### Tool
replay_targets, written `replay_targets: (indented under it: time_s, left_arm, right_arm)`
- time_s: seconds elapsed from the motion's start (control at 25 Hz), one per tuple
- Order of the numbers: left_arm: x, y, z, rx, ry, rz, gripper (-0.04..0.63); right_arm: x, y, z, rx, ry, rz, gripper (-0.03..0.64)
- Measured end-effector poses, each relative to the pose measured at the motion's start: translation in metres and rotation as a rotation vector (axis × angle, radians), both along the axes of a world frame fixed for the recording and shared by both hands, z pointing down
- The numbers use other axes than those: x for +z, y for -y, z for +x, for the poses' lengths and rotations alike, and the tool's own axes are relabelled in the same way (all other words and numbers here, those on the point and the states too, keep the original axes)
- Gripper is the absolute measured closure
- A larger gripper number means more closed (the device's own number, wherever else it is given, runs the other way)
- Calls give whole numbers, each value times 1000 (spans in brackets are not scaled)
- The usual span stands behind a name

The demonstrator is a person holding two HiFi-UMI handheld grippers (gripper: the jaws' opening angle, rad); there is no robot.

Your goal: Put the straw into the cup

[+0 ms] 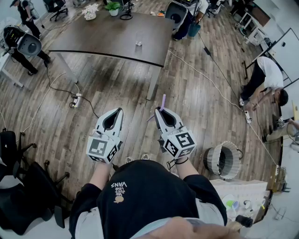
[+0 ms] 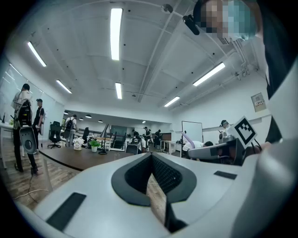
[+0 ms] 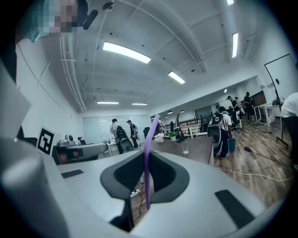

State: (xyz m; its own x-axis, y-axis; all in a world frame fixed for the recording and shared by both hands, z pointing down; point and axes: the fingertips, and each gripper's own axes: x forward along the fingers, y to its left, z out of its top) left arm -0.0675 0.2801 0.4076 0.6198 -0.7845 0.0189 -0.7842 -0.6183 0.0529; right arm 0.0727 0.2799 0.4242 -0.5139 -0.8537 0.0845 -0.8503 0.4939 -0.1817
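Note:
A thin purple straw (image 1: 162, 101) (image 3: 147, 153) stands upright between the jaws of my right gripper (image 1: 160, 110) (image 3: 146, 155), which is shut on it. The straw sticks out above and below the jaws. My left gripper (image 1: 119, 110) (image 2: 151, 157) is held level beside it on the left, shut, with nothing between its jaws. The cup, a clear glass (image 1: 138, 44) (image 3: 185, 148), stands on the long dark table (image 1: 103, 39) far ahead of both grippers. Both grippers hover over the wooden floor, well short of the table.
A power strip (image 1: 77, 100) and cables lie on the floor between me and the table. A wicker basket (image 1: 224, 161) stands at the right, black chairs (image 1: 16, 186) at the left. A potted plant (image 1: 113, 7) sits at the table's far end. A person (image 1: 267, 80) crouches at the right.

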Motion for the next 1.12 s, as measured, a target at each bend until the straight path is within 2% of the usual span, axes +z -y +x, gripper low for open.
replay_targets:
  time_s: [0.16,0.52,1.12]
  left_arm:
    - [1,-1,-8,-4,-27,-12,585]
    - [5,-2,-17,5,-10,-28,586]
    - [22,10,-57,18,-19,-59,586]
  right_arm:
    - [0,-2,-6,0,-3,0,574]
    - [-2,-4,-15,8,29,-6,573]
    - [2,-2,-42,65,45,-15,572]
